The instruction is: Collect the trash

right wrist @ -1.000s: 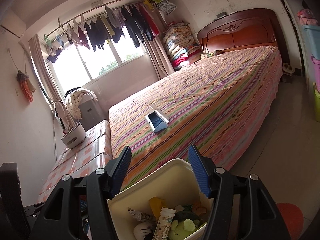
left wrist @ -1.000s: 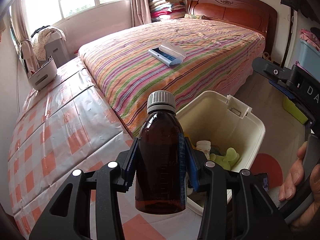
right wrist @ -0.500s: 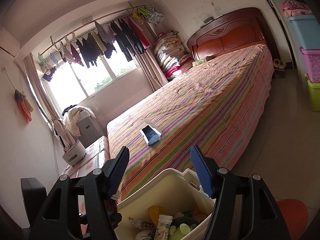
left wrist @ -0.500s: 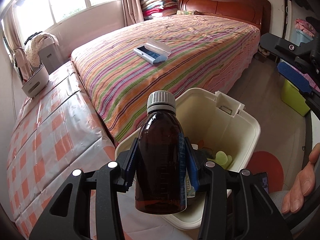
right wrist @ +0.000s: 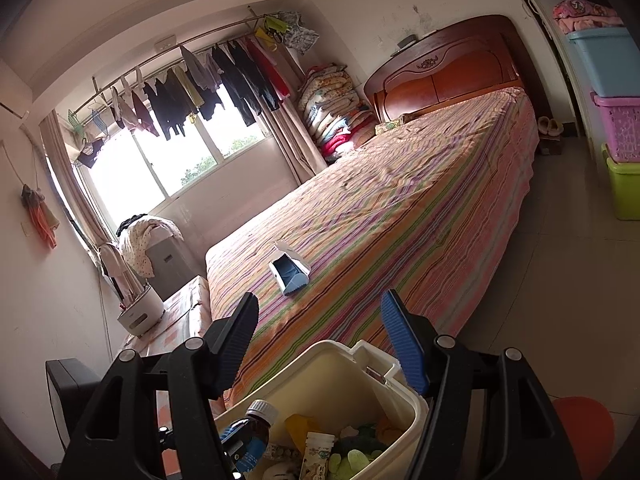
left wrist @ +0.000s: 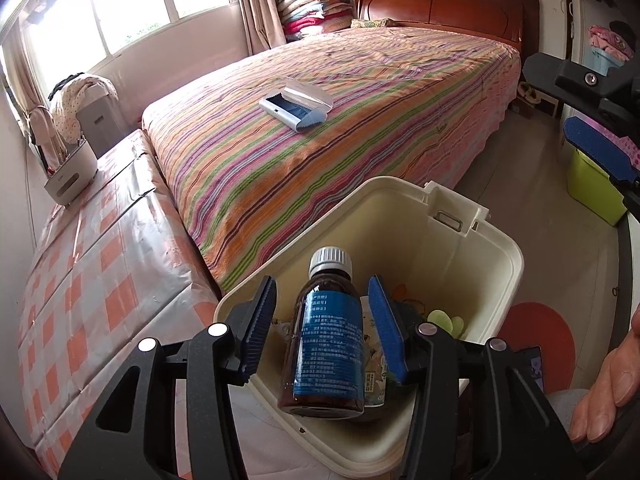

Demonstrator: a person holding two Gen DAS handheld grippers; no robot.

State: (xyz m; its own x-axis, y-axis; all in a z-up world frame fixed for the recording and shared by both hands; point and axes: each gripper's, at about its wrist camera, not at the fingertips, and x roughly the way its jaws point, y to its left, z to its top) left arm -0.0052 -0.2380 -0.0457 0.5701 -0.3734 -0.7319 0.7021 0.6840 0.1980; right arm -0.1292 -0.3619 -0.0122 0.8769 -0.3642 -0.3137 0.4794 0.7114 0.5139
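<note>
A brown medicine bottle with a grey cap and a blue label hangs between the spread fingers of my left gripper, over the open cream trash bin. The pads no longer touch it. The bottle also shows in the right wrist view, at the bin's near left rim. The bin holds a white bottle, green and yellow bits and other trash. My right gripper is open and empty above the bin.
A striped bed lies behind the bin, with a blue-and-white case on it. A checked-cloth table stands to the left with a white holder. Green, pink and blue storage boxes stand at the right wall.
My left gripper moved over the bin and opened, letting go of the bottle, which has turned its label towards me and dropped lower. My right gripper rose a little.
</note>
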